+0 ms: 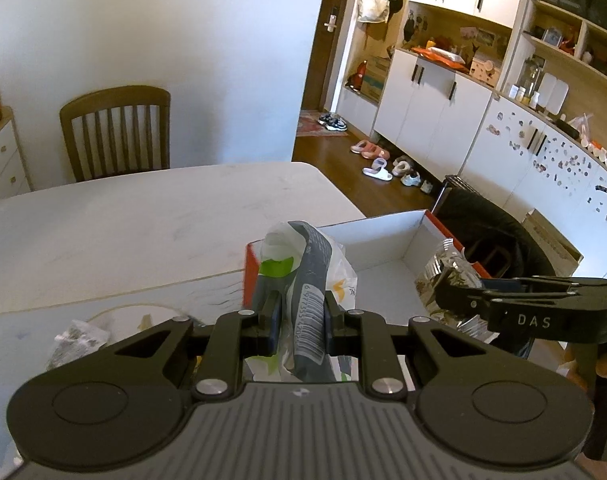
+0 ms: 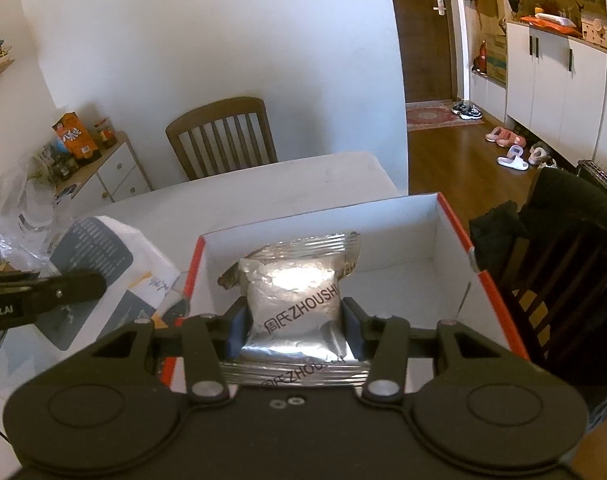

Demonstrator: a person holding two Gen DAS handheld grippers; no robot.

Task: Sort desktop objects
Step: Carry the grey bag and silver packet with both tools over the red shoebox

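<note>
My left gripper [image 1: 301, 310] is shut on a white and grey plastic packet [image 1: 309, 280] with a barcode, held just left of an open white box with a red-orange rim [image 1: 383, 240]. My right gripper [image 2: 293, 326] is shut on a silver foil packet [image 2: 293, 292] printed ZHOUSHI and holds it over the inside of the box [image 2: 439, 240]. The right gripper [image 1: 455, 300] with the foil packet [image 1: 443, 272] also shows at the right of the left wrist view. The left gripper [image 2: 79, 286] and its packet [image 2: 91, 256] show at the left of the right wrist view.
The box sits at the right end of a white table [image 1: 123, 220]. A crumpled wrapper [image 1: 77, 340] lies on the table near me. A wooden chair [image 1: 117, 132] stands at the far side. A dark jacket on a chair [image 2: 563, 248] is right of the box.
</note>
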